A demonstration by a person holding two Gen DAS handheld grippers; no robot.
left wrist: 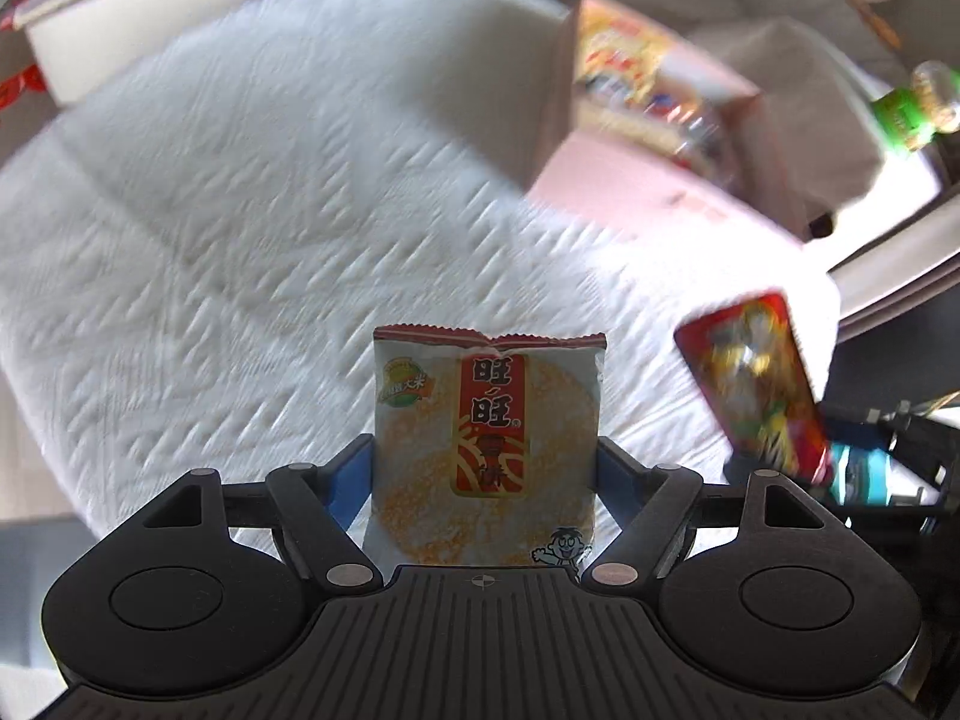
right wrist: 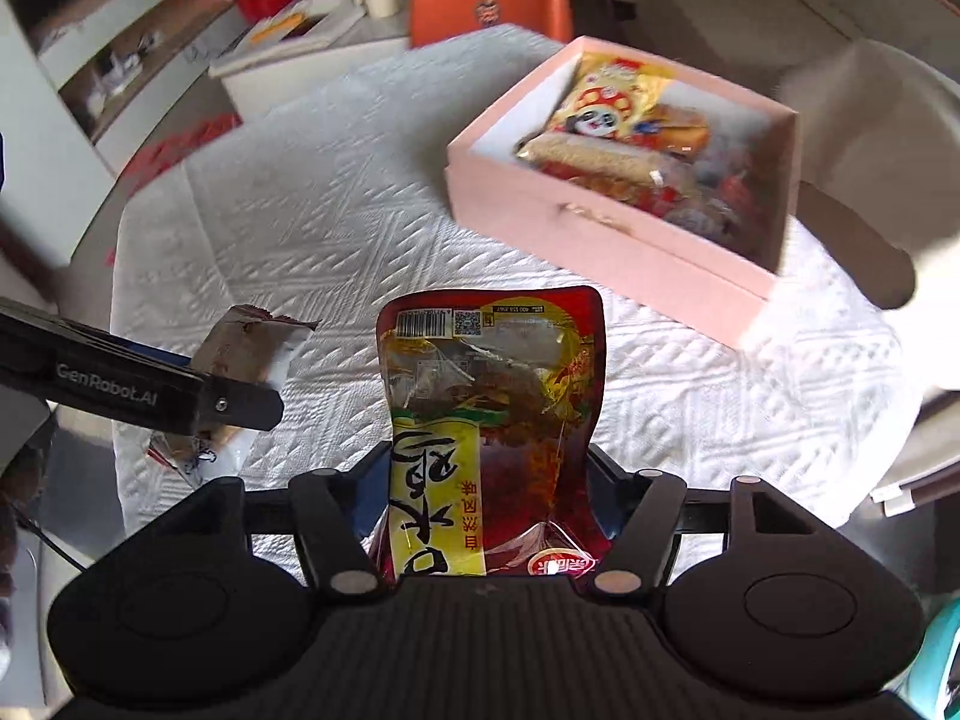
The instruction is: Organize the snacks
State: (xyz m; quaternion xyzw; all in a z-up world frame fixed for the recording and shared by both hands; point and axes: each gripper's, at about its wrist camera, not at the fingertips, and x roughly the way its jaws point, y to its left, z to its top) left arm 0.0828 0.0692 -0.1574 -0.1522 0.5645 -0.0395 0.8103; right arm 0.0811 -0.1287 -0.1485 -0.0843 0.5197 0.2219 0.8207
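My left gripper (left wrist: 485,468) is shut on a white rice cracker packet (left wrist: 486,438) with red lettering, held upright above the white tablecloth (left wrist: 240,210). My right gripper (right wrist: 489,480) is shut on a red and yellow snack pouch (right wrist: 492,408), also held above the cloth. The pouch also shows in the left wrist view (left wrist: 756,384) at the right. The left gripper (right wrist: 240,405) with the cracker packet (right wrist: 240,348) shows at the left of the right wrist view. A pink box (right wrist: 600,240) holding several snacks stands at the far right of the table; it also shows blurred in the left wrist view (left wrist: 648,186).
An orange chair (right wrist: 492,6) stands behind the table. A white shelf unit (right wrist: 90,60) with a red object is at the far left. A green-labelled bottle (left wrist: 912,102) stands at the far right. The table edge curves at the right.
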